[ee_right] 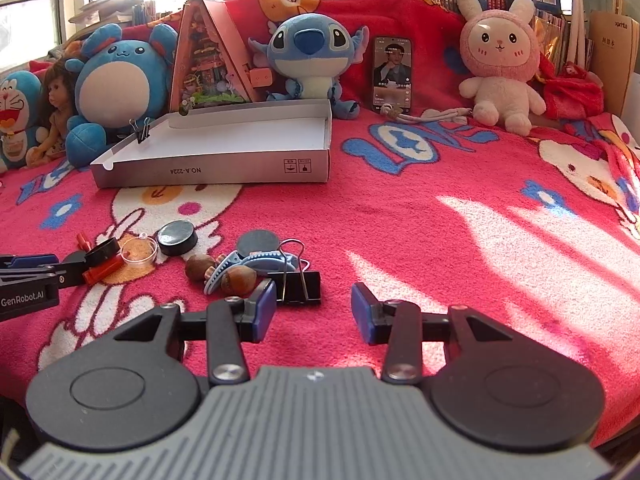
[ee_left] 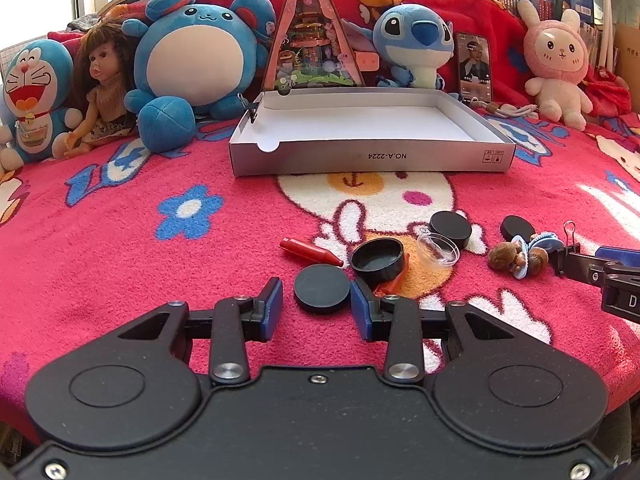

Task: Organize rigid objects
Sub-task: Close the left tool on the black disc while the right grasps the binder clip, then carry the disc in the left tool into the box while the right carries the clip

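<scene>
Pads of the left gripper [ee_left: 316, 288] stand apart around a flat black disc [ee_left: 322, 288] that lies on the red blanket [ee_left: 160, 280]. A gap shows at the left pad, so I judge the disc framed but not clamped. That placement suits a squeeze across its rim, the only way to lift something so low. The right gripper [ee_right: 313, 289] is also spread, with nothing between its pads. A black binder clip [ee_right: 300, 286] lies just beyond its left finger, handles up (probably its next target, though that is only a guess). Just past the disc sit an upturned black cap [ee_left: 378, 260], a red pen-like piece [ee_left: 310, 252] and a clear round dish [ee_left: 438, 250]. Two more black discs [ee_left: 450, 226] lie farther right. Between the two grippers are brown nuts [ee_right: 200, 267] touching a pale blue plastic piece [ee_right: 256, 262]. Farther off, well apart from this clutter, waits a shallow white box [ee_left: 372, 156] with a small clip [ee_right: 141, 130] on its left wall. Its floor looks bare, so the sorting seems barely begun. Plush toys [ee_left: 200, 52] line the far edge.
</scene>
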`<move>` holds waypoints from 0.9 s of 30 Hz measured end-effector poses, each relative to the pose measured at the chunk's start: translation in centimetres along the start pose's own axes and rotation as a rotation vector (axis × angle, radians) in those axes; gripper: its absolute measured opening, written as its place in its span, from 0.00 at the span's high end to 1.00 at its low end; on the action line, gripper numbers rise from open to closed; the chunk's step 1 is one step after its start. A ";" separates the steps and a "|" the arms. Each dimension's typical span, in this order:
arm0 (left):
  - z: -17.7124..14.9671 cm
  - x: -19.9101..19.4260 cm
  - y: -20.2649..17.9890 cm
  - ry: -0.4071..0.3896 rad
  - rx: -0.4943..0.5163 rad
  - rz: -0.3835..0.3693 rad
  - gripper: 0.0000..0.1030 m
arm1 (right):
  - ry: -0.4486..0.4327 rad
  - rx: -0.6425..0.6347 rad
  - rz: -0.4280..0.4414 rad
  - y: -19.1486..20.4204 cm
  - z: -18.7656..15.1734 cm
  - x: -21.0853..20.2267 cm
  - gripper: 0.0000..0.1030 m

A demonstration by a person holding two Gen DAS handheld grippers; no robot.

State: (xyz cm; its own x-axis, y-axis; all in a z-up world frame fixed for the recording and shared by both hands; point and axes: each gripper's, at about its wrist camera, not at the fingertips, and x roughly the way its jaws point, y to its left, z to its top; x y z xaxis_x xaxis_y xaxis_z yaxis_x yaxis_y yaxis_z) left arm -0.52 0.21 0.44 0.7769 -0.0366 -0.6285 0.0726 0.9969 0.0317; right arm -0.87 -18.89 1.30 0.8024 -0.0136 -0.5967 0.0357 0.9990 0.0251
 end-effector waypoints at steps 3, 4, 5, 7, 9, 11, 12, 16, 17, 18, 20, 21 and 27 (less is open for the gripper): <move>0.1 0.0 0.0 -0.002 -0.001 -0.001 0.65 | -0.007 -0.020 -0.015 0.9 -0.2 0.4 0.43; 0.1 0.1 0.0 -0.002 -0.001 -0.002 0.65 | -0.009 -0.025 -0.017 1.1 -0.3 0.5 0.43; 0.1 0.1 0.0 -0.002 -0.001 -0.002 0.65 | -0.012 -0.029 -0.022 1.3 -0.3 0.6 0.42; 0.1 0.1 0.0 -0.001 -0.002 -0.002 0.68 | -0.019 -0.044 -0.039 1.6 -0.4 0.8 0.42; 0.1 0.1 0.0 0.003 -0.004 -0.006 0.71 | -0.029 -0.056 -0.057 1.8 -0.5 0.9 0.42; 0.2 0.2 0.0 0.003 -0.008 -0.008 0.71 | -0.035 -0.058 -0.067 1.9 -0.5 0.9 0.42; 0.2 0.1 0.0 0.003 -0.008 -0.008 0.71 | -0.034 -0.056 -0.068 1.8 -0.5 1.0 0.42; 0.3 0.0 0.1 -0.002 -0.011 -0.011 0.71 | -0.025 -0.046 -0.049 1.6 -0.4 1.2 0.51; 0.3 -0.1 0.2 -0.005 -0.012 -0.012 0.71 | -0.020 -0.049 -0.043 1.7 -0.4 1.2 0.62; 0.4 -0.3 0.3 -0.008 -0.015 -0.012 0.71 | -0.018 -0.050 -0.040 1.7 -0.3 1.2 0.63; 0.5 -0.5 0.4 -0.013 -0.021 -0.008 0.71 | -0.016 -0.048 -0.033 1.7 -0.3 1.0 0.64; 0.7 -0.6 0.4 -0.015 -0.023 -0.004 0.71 | -0.015 -0.049 -0.031 1.8 -0.2 0.9 0.64; 1.9 -1.6 1.0 -0.052 -0.043 0.003 0.71 | -0.029 -0.049 -0.038 1.8 0.5 -0.1 0.64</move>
State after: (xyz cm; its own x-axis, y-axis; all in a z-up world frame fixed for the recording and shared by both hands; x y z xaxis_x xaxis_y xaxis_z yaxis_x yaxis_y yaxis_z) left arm -0.51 1.16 2.94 0.8086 -0.0364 -0.5872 0.0445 0.9990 -0.0007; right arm -0.59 -17.14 1.76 0.8181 -0.0522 -0.5728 0.0378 0.9986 -0.0370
